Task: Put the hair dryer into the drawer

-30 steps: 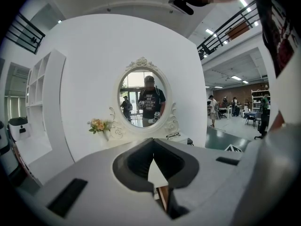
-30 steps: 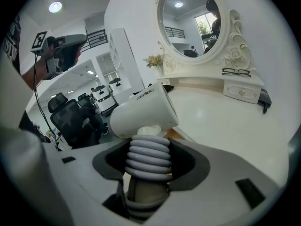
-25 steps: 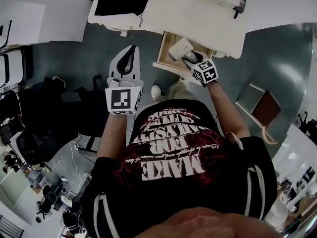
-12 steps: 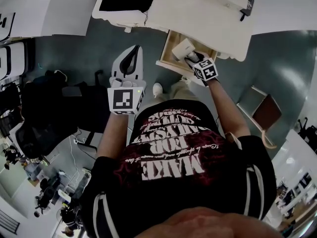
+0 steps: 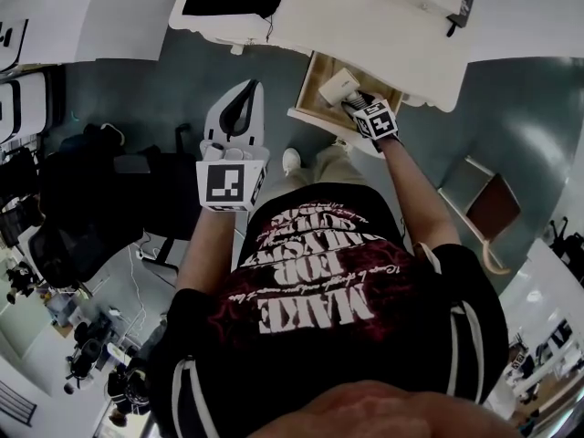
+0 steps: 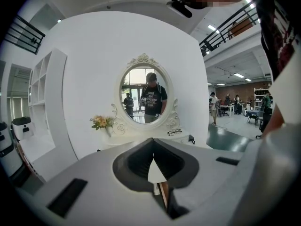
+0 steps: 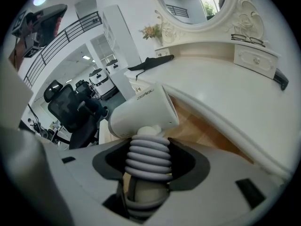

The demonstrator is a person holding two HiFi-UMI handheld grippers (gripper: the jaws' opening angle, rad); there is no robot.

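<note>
The placing step is in hand. The right tool [image 7: 149, 150] is clenched on the ribbed grey handle of the hair dryer [image 7: 141, 112], whose white barrel rides just above the jaws and hangs over the open drawer [image 7: 202, 132]. Judging from both views, the dryer is above the drawer's mouth but not yet resting on its wooden floor.

The left tool [image 6: 153, 149] is closed with nothing between its jaws. It is held off to the left, well apart from the drawer, and takes no part for now.

The next move likely calls for lowering the dryer until the barrel lies on the drawer floor, then parting the jaws and drawing the right tool back toward the person.

Room is tightest at the back, where the curved edge of the white tabletop [image 7: 221, 93] overhangs the drawer. The barrel should stay forward of that lip and go down rather than in. The drawer's left wall lies near the barrel's wide end, so a slight turn may help it fit. The visible part of the drawer floor looks bare, and the side toward the person is open for the withdrawal.
</note>
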